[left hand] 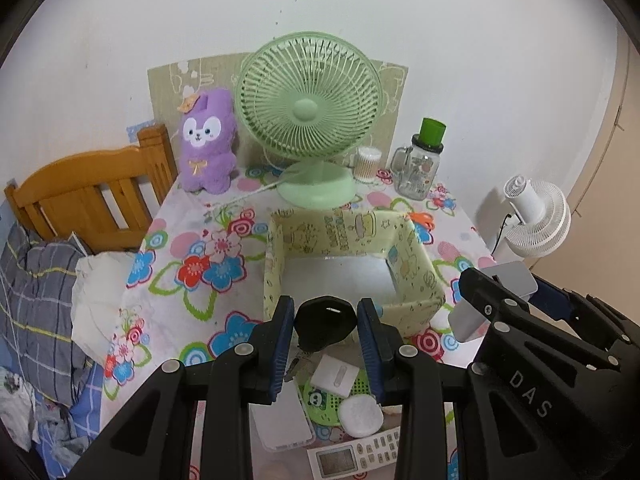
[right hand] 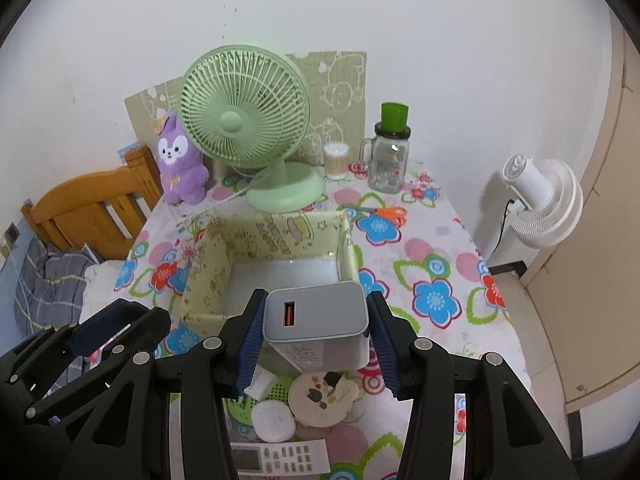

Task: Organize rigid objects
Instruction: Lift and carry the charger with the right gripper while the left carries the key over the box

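Black-framed left tongs (left hand: 326,316) sit closest in the left wrist view, closed on a black car key fob (left hand: 325,319) whose keys dangle below. Right tongs (right hand: 316,320) are likewise clamped, holding a grey USB charger (right hand: 316,322) by its two sides, orange port facing forward. Both loads hang just short of the near wall of the open fabric storage box (left hand: 416,256), which stands mid-tabletop with its pale floor bare.

Doing this step well seems to mean carrying each item forward past the near wall, lowering it close to the box floor before letting the tongs open, and keeping the two tongs apart so they do not knock. I would set the charger toward the right half and the fob toward the left, leaving room for the rest.

More items wait on the floral tabletop (right hand: 436,264) near the camera: a white remote control (right hand: 280,458), a round white puck (right hand: 274,422), a green perforated disc (left hand: 352,396) and a small white plug block (left hand: 334,374).

Readable writing: "DAS" on the right tongs' frame, and what looks like "45W" on the charger's side. Printing on the box lining is too small to read.
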{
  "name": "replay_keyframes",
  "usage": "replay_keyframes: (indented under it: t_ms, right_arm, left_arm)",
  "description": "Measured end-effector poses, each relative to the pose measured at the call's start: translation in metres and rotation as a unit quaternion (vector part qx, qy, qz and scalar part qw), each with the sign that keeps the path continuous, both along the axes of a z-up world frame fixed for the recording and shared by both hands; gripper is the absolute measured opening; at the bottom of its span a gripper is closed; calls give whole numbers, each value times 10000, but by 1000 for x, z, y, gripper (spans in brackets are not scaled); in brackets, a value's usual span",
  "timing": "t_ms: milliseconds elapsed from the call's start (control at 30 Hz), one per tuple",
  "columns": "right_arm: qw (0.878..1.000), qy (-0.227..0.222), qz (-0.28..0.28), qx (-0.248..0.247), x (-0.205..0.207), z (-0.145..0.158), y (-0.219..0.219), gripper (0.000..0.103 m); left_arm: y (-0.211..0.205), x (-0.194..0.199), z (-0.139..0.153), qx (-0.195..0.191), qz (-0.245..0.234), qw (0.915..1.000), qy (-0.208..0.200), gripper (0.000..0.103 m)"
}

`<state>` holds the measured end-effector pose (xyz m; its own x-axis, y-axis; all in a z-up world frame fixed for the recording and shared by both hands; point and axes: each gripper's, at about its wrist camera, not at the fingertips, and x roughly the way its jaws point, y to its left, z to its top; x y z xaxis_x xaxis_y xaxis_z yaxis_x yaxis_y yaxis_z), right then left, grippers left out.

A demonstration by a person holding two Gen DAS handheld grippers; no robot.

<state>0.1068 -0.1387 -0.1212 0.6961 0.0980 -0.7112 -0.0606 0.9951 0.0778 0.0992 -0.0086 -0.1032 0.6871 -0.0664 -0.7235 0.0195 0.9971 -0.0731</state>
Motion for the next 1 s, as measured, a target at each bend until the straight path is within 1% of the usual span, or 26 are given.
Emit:
replay_keyframes:
  t_ms: [233, 367, 467, 533, 633, 767, 1000]
  right_arm:
    - [10000, -80, -8, -28, 8, 8, 1, 53]
    - [10000, -52, 58, -39, 16, 7, 1, 53]
    - [9998, -17, 167, 63, 25, 4, -3, 53]
    - [9996, 14, 252, 103, 32, 3, -4, 53]
    - [9993, -48, 364, 71, 39, 6, -5, 53]
    - [9988, -82, 478, 83, 51, 8, -6, 53]
    - [9983, 9, 554, 169, 73, 1, -10, 53]
  left_arm:
    - [1, 8, 9, 54, -43, 9999, -73, 33]
    - [-1, 15, 8, 96, 46, 9999, -17, 33]
    - [-3, 21, 9, 151, 188, 9997, -31, 33]
    - [-3, 24, 10, 97, 257, 9996, -29, 33]
    - [-6, 30, 11, 182, 332, 9993, -52, 33]
    - [-8, 38, 12, 138, 456, 9989, -53, 33]
    - [-12, 60, 6, 157, 526, 9985, 62, 33]
